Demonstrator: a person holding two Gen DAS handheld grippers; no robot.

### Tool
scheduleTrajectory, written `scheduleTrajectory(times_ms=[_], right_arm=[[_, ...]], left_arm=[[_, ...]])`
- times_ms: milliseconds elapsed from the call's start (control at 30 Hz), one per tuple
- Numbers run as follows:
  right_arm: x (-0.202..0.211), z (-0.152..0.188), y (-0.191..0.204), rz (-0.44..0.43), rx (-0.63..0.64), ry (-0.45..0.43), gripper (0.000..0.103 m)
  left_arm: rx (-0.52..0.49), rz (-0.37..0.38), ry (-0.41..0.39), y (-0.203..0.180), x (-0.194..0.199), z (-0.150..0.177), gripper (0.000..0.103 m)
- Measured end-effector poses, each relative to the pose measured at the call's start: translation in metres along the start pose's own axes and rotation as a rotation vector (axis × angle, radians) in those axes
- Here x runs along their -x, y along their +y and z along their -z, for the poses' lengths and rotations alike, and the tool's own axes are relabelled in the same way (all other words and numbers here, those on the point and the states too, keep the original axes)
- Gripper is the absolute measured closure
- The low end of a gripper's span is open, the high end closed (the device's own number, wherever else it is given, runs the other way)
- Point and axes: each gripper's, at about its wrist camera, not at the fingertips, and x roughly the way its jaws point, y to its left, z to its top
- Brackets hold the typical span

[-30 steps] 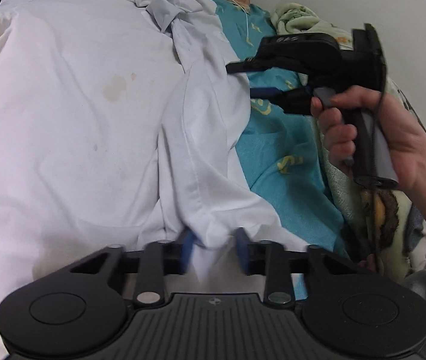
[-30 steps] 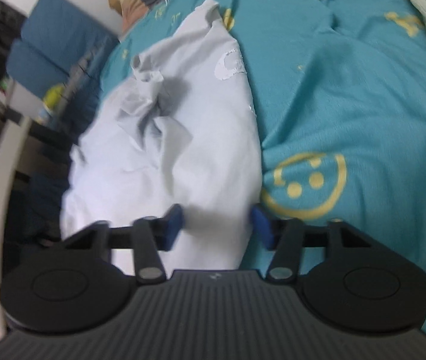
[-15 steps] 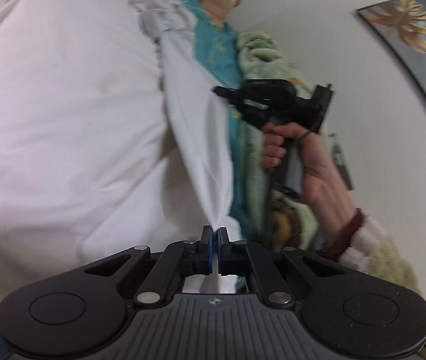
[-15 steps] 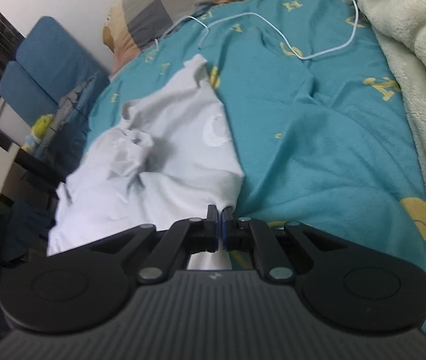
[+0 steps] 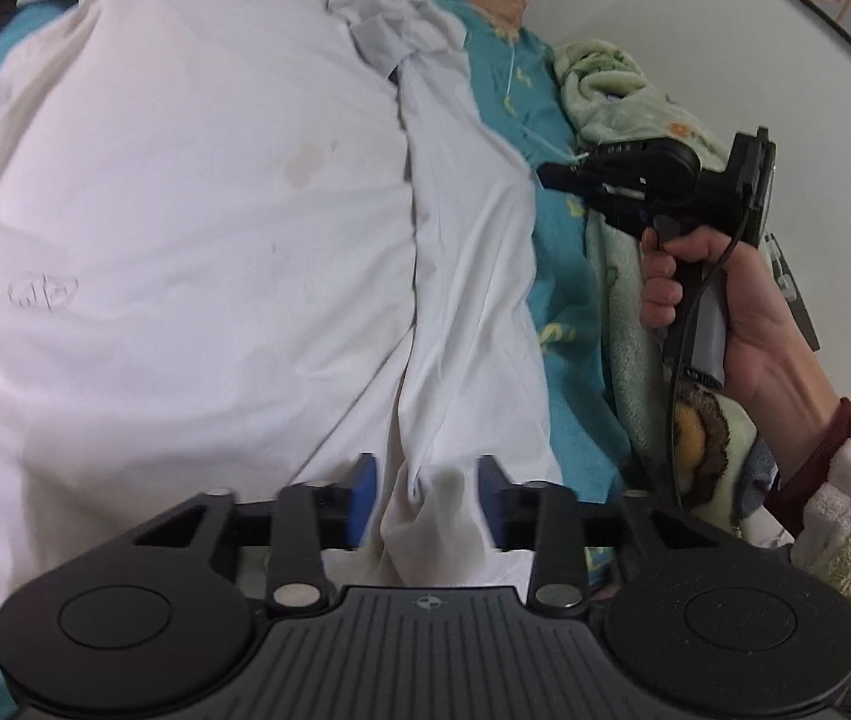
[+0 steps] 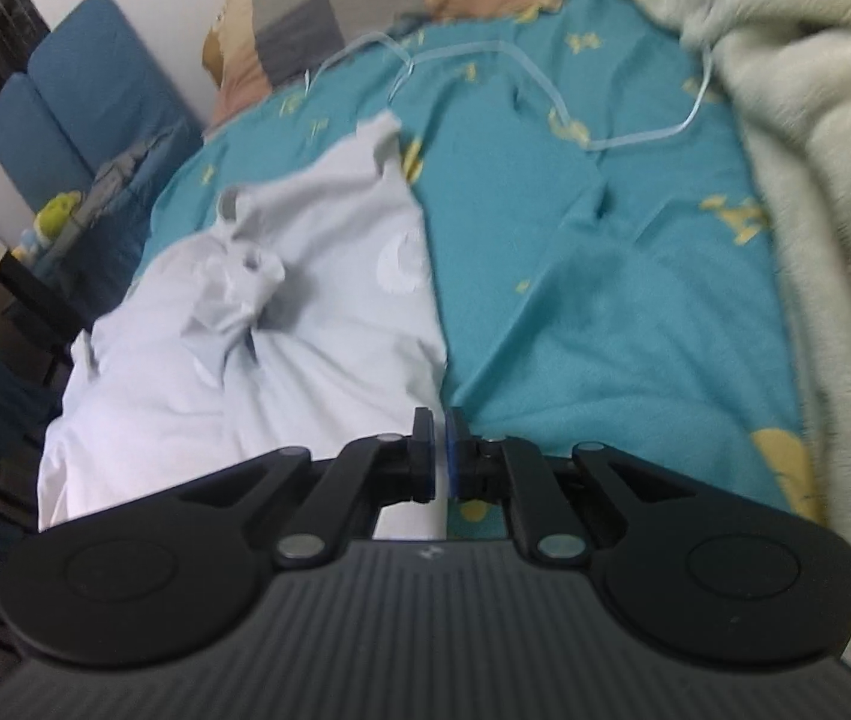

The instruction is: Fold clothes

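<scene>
While the left gripper stands released astride a fold of the white shirt on the bed, the right gripper is clenched on its edge.

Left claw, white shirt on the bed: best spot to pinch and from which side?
Pinch the raised fold ridge of the white cotton shirt sitting between the open left claw fingers. Come straight in from the near hem: the fabric stands up there as a narrow crease, while the rest lies flat on the teal bedsheet.
</scene>
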Motion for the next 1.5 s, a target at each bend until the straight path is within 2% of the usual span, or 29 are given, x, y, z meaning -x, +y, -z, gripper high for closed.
scheduleTrajectory(times_ms=[100, 133, 167, 200, 233, 333, 433, 600, 700, 933, 1000, 1100, 1167, 1200, 1267, 1333, 1500], right_arm=[[0.019, -0.001, -0.001, 0.001, -0.03, -0.028, 0.09], [0.026, 0.0, 0.001, 0.003, -0.02, -0.038, 0.078], [0.033, 0.001, 0.004, 0.002, -0.009, -0.048, 0.06], [0.04, 0.002, 0.008, -0.011, 0.002, -0.058, 0.05], [0.047, 0.005, 0.012, -0.033, 0.007, -0.068, 0.035], [0.065, 0.012, 0.024, -0.098, -0.002, -0.064, 0.034], [0.076, 0.018, 0.038, -0.143, -0.005, -0.045, 0.034], [0.077, 0.028, 0.06, -0.127, 0.032, -0.036, 0.034], [0.071, 0.031, 0.067, -0.159, 0.013, -0.033, 0.034], [0.034, 0.031, 0.075, -0.177, -0.032, -0.007, 0.034], [0.024, 0.03, 0.074, -0.173, -0.054, 0.005, 0.034], [0.016, 0.028, 0.071, -0.172, -0.088, 0.011, 0.034], [0.012, 0.027, 0.068, -0.169, -0.106, 0.014, 0.034], [0.012, 0.026, 0.067, -0.166, -0.115, 0.014, 0.034], [0.014, 0.026, 0.064, -0.162, -0.134, 0.007, 0.034], [0.02, 0.025, 0.061, -0.154, -0.147, -0.007, 0.034], [0.035, 0.024, 0.049, -0.128, -0.194, -0.038, 0.034]], left_arm=[[0.035, 0.028, -0.064, 0.003, 0.014, -0.011, 0.043], [0.061, 0.035, -0.095, 0.007, 0.02, -0.018, 0.037], [0.092, 0.034, -0.127, 0.013, 0.026, -0.026, 0.032], [0.123, 0.027, -0.156, 0.02, 0.032, -0.036, 0.03], [0.15, 0.019, -0.183, 0.028, 0.038, -0.047, 0.029], [0.242, -0.012, -0.28, 0.062, 0.051, -0.084, 0.026], [0.262, -0.129, -0.398, 0.094, 0.052, -0.123, 0.025], [0.353, -0.117, -0.46, 0.15, 0.031, -0.167, 0.026], [0.408, -0.11, -0.497, 0.184, 0.018, -0.193, 0.026], [0.537, -0.093, -0.582, 0.262, -0.012, -0.255, 0.027], [0.552, -0.097, -0.6, 0.277, -0.02, -0.271, 0.032], [0.479, -0.149, -0.592, 0.268, -0.027, -0.288, 0.051], [0.43, -0.183, -0.587, 0.261, -0.033, -0.299, 0.084], [0.394, -0.203, -0.59, 0.254, -0.033, -0.304, 0.089], [0.297, -0.249, -0.605, 0.23, -0.029, -0.311, 0.094], [0.185, -0.28, -0.622, 0.199, -0.026, -0.317, 0.094], [-0.153, -0.326, -0.61, 0.098, -0.042, -0.33, 0.094]])
